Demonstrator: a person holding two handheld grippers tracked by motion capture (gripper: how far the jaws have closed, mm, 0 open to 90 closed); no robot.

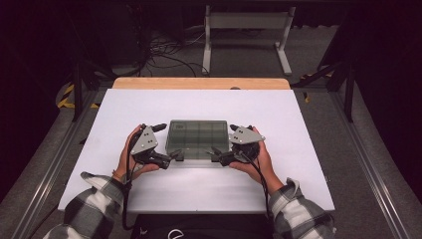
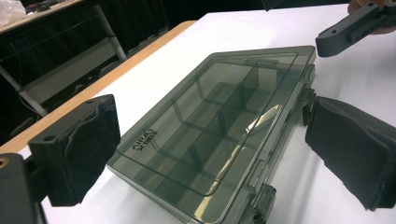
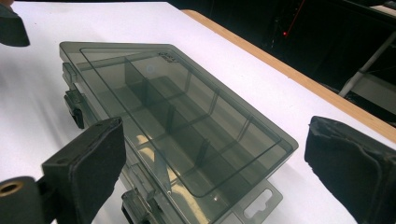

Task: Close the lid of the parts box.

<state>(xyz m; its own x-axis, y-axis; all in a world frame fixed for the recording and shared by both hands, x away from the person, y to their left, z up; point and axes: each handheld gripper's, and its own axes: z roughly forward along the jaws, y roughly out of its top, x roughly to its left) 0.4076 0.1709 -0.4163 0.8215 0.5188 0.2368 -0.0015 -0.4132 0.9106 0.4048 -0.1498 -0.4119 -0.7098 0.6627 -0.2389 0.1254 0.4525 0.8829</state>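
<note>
A smoky see-through compartment box (image 1: 197, 138) lies flat on the white tabletop (image 1: 199, 102) with its lid closed. Inside are dividers and no contents that I can see. My left gripper (image 1: 171, 142) stands open at the box's left end, its padded jaws either side of that end (image 2: 215, 154). My right gripper (image 1: 225, 141) is open at the right end in the same way (image 3: 219, 168). The box (image 2: 224, 107) has latches (image 2: 264, 198) on its near long side. In the right gripper view the box (image 3: 173, 107) shows a hang tab (image 3: 257, 205).
The table's wooden far edge (image 1: 201, 83) borders the white top. Behind it stand a white metal frame (image 1: 246, 30) and loose cables (image 1: 159, 50) on the floor. A person's checked sleeves (image 1: 94, 201) come in from the bottom.
</note>
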